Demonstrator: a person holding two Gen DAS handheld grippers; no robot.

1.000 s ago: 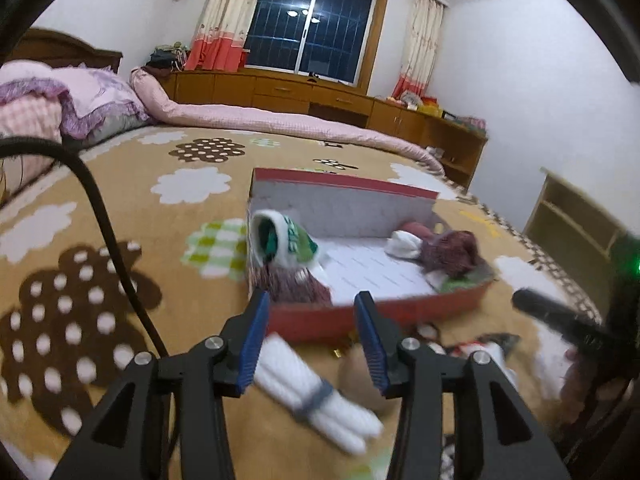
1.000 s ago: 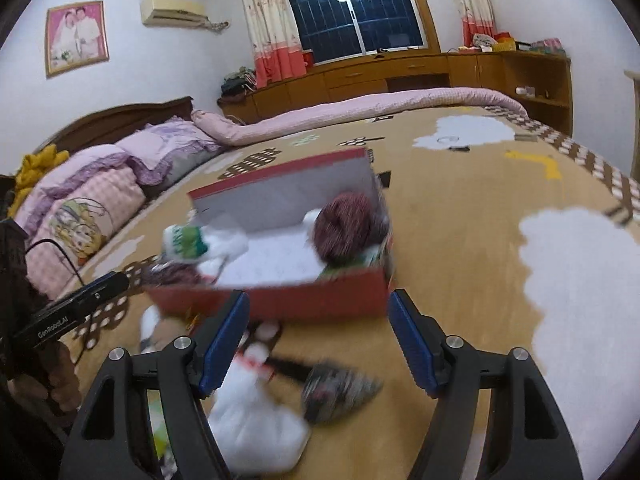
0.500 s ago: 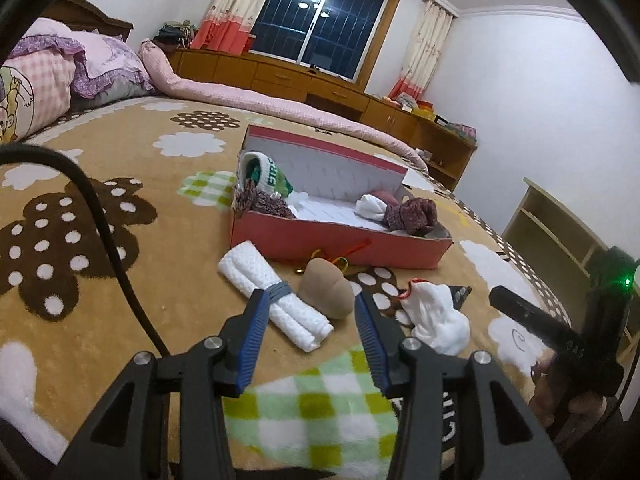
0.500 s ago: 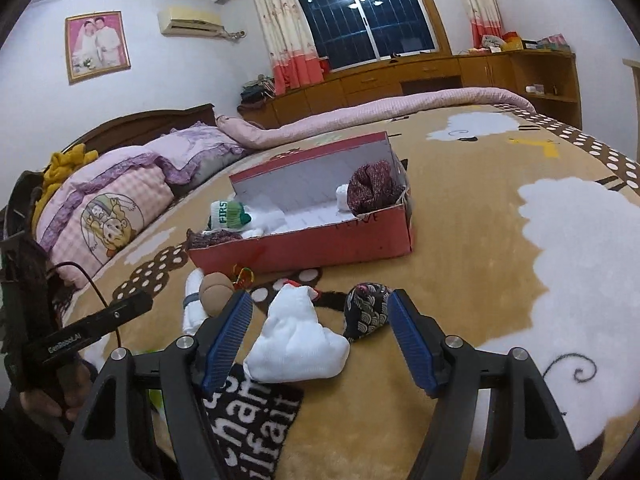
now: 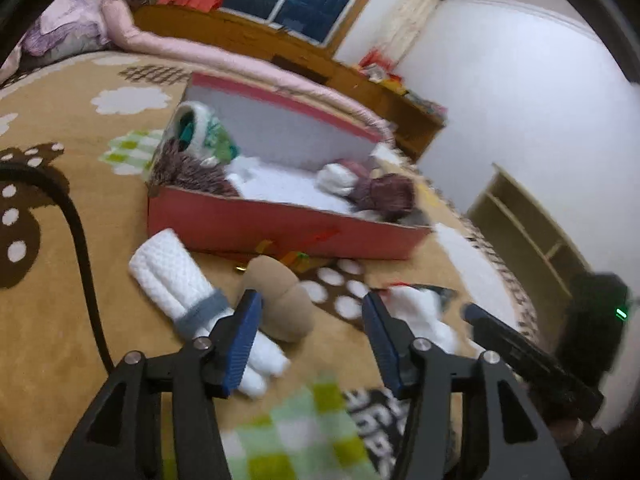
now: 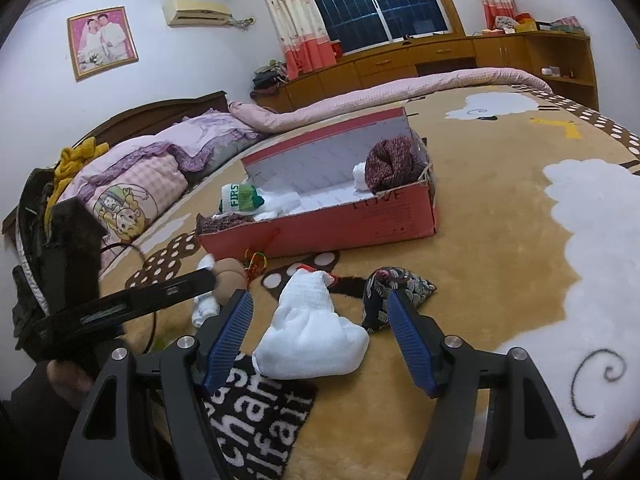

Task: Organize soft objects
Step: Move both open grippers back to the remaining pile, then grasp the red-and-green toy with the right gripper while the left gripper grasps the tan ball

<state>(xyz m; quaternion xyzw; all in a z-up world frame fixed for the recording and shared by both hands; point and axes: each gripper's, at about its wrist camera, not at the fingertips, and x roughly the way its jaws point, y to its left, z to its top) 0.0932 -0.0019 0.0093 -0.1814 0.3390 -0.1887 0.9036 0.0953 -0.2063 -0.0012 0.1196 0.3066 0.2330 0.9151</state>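
The soft things I'm sorting lie on the tan patterned bedspread (image 6: 500, 264) in front of the red cardboard shoebox (image 6: 360, 216). Nearest my left gripper (image 5: 308, 336) is a tan rolled sock bundle (image 5: 280, 300), its near edge just inside the jaws beside the left blue pad; a white waffle-knit roll with a grey band (image 5: 180, 284) lies just to its left, partly behind that finger. My left jaws have just been opening — wider than a second ago — and the pads press on nothing. Compared with a second back, when the box front filled the space between the fingers, the view has dropped to the loose items; this frame is smeared with motion.

My right gripper (image 6: 320, 336) stands wide open over a white folded sock bundle (image 6: 312, 336), which sits between the blue pads without touching either. A dark patterned pouch (image 6: 384, 292) lies just beyond the right finger. The right view has shifted little in the last half second, though a second ago the box sat much closer.

Inside the box — unchanged — are a white-and-green roll (image 6: 240, 198) and a fuzzy maroon piece (image 6: 224, 222) at the left end, and a maroon knit bundle (image 6: 392, 164) with a small white one (image 6: 362, 174) at the right.
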